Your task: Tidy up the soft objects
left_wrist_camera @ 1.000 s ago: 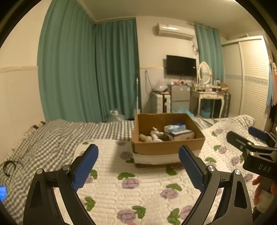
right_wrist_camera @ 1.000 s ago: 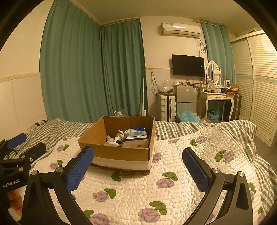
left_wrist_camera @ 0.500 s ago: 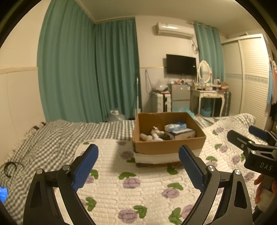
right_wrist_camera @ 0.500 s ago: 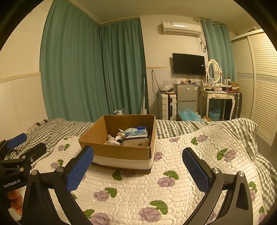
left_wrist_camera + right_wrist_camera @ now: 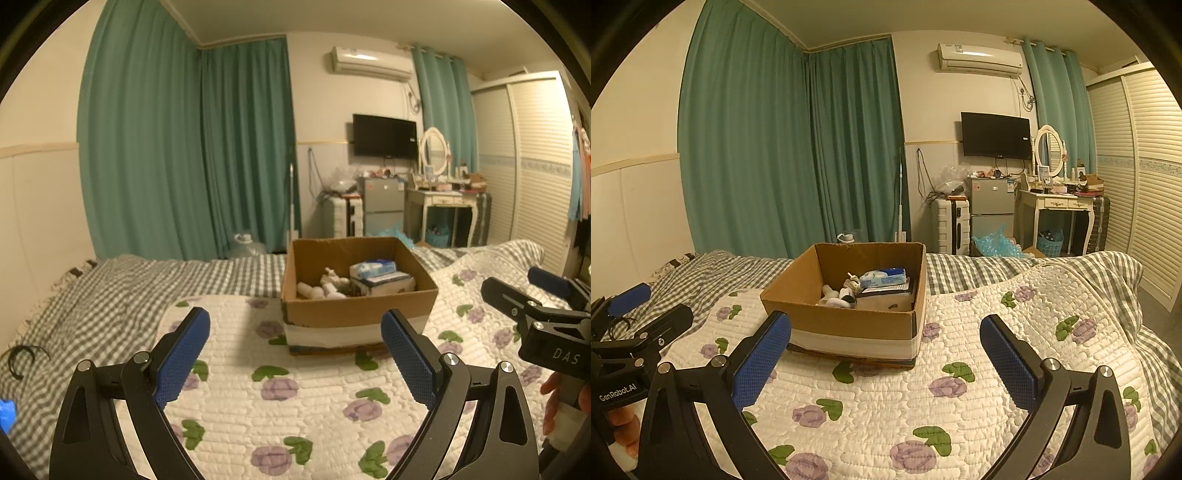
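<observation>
Open-topped corrugated cardboard box (image 5: 356, 314), square-walled with a broad white tape band round its base, sitting on a puffy quilted coverlet (image 5: 280, 417) of white ribbed stitching printed with purple roses and green leaves. Beneath and beyond the coverlet, a grey-and-white gingham sheet (image 5: 110, 291), wrinkled, running to the far edge of the bed. Inside the box: a soft blue-and-white tissue pack (image 5: 373, 268) lying on a flat dark-edged package (image 5: 384, 284), and beside them, towards the box's left wall, a small white plush toy (image 5: 327, 286) with tube-like limbs and dark patches, its exact shape hard to make out. Left gripper (image 5: 295, 347) held low over the coverlet, its two blue diamond-textured pads spread wide apart, nothing between them, box just ahead between the tips. Right gripper (image 5: 885, 356) likewise gaping, pads apart and empty, hovering over the floral quilting with the box ahead and slightly left. Black angular frames on both, silver rivets at the joints. Behind the bed, heavy pleated teal curtains (image 5: 790, 147) hanging in long vertical folds.
</observation>
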